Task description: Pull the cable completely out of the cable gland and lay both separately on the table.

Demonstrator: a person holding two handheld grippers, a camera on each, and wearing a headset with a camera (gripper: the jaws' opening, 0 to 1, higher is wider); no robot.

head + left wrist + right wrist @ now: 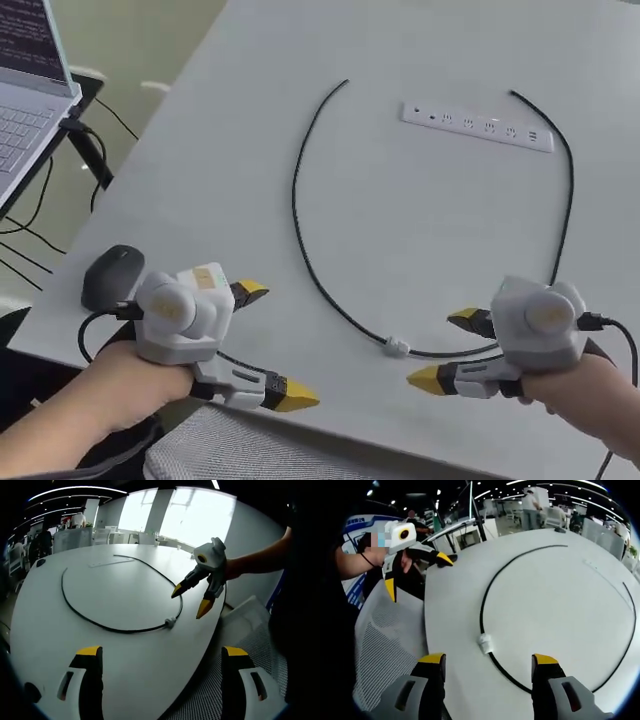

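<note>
At the far left we see a laptop (25,90) beyond the table's edge, and a dark mouse (110,275) near the left front corner of the white table (420,230). Just right of the mouse we hold the left gripper (278,345) over the front edge, above a grey mesh chair (230,445). Its yellow-tipped jaws are spread wide with nothing between them. The black cable (296,200) lies in a big open loop across the tabletop, both ends pointing away from us. At the bottom of the loop, close to the front edge, the small white cable gland (397,347) rests on the table with the cable running through it. Between the cable's far ends lies a white power strip (477,127). On the right we hold the right gripper (442,348), jaws apart and empty, its tips near the gland but not touching it.
</note>
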